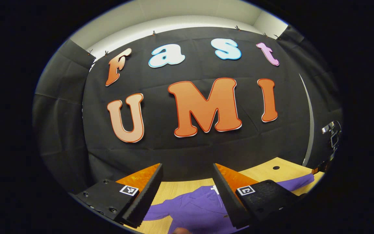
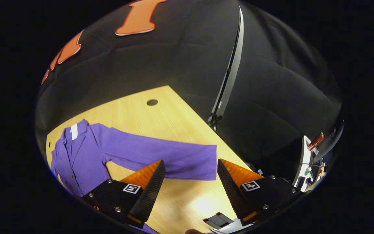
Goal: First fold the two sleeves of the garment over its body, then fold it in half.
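The purple long-sleeved button-up shirt (image 2: 86,152) is spread on the light wooden tabletop (image 2: 148,120), partly hidden behind both tools; left tool (image 1: 187,191) and right tool (image 2: 190,191) are held spread, empty.

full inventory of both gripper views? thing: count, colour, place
garment: 1, purple shirt, lying flat on the table, one sleeve stretched out across the wood
tag: 1, white, at the garment's collar
table: 1, light wood, under the garment, one dark round hole near its far edge
wall cloth: black, behind and beside the table
pole: 1, thin, pale, rising by the table's far corner
small flat object: 1, dark grey, near table edge; what it is unclear
left gripper: 1, open, above the garment, holding nothing
right gripper: 1, open, above the sleeve end, holding nothing
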The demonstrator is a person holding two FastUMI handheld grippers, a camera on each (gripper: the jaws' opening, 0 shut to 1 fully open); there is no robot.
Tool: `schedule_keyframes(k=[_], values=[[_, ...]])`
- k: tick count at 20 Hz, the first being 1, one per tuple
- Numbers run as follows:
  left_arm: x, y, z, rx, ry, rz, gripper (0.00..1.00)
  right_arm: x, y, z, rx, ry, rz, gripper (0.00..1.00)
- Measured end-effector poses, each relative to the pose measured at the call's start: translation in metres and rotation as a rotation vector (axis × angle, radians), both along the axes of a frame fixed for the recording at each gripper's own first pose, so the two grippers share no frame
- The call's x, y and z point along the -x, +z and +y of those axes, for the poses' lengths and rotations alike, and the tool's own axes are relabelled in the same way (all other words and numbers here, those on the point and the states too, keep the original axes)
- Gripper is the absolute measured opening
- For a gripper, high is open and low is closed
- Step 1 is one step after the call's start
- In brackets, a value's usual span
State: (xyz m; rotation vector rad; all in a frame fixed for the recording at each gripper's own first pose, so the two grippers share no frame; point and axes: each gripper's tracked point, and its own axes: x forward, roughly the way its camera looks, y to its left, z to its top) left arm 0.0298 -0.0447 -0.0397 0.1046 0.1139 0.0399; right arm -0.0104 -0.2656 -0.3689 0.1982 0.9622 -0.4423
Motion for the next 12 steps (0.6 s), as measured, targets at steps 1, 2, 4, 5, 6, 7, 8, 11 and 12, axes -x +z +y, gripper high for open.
schedule_keyframes(k=[1, 2, 4, 5, 6, 7, 8, 11, 12], values=[[0.001, -0.004, -0.001, -0.005, 0.01, 0.016, 0.94, 0.0, -0.009, -0.005, -0.008, 0.001, 0.02, 0.96], [0.001, -0.008, -0.002, -0.012, 0.022, 0.031, 0.94, 0.0, -0.018, -0.01, -0.016, 0.001, 0.043, 0.97], [0.003, -0.016, -0.006, -0.031, 0.038, 0.057, 0.94, -0.004, -0.035, -0.02, -0.032, 0.0, 0.072, 0.96], [0.003, -0.018, -0.009, -0.042, 0.045, 0.067, 0.94, -0.005, -0.043, -0.025, -0.035, 0.001, 0.089, 0.97], [0.005, -0.021, -0.012, -0.052, 0.05, 0.075, 0.94, -0.007, -0.051, -0.028, -0.04, 0.004, 0.111, 0.97], [0.006, -0.021, -0.015, -0.059, 0.053, 0.082, 0.95, -0.008, -0.057, -0.031, -0.05, 0.003, 0.131, 0.97], [0.006, -0.024, -0.02, -0.063, 0.054, 0.089, 0.94, -0.009, -0.066, -0.031, -0.068, 0.001, 0.153, 0.96], [0.009, -0.027, -0.027, -0.076, 0.061, 0.107, 0.94, -0.01, -0.087, -0.035, -0.132, -0.017, 0.207, 0.97], [0.011, -0.027, -0.029, -0.081, 0.065, 0.111, 0.94, -0.01, -0.093, -0.036, -0.149, -0.023, 0.223, 0.97]])
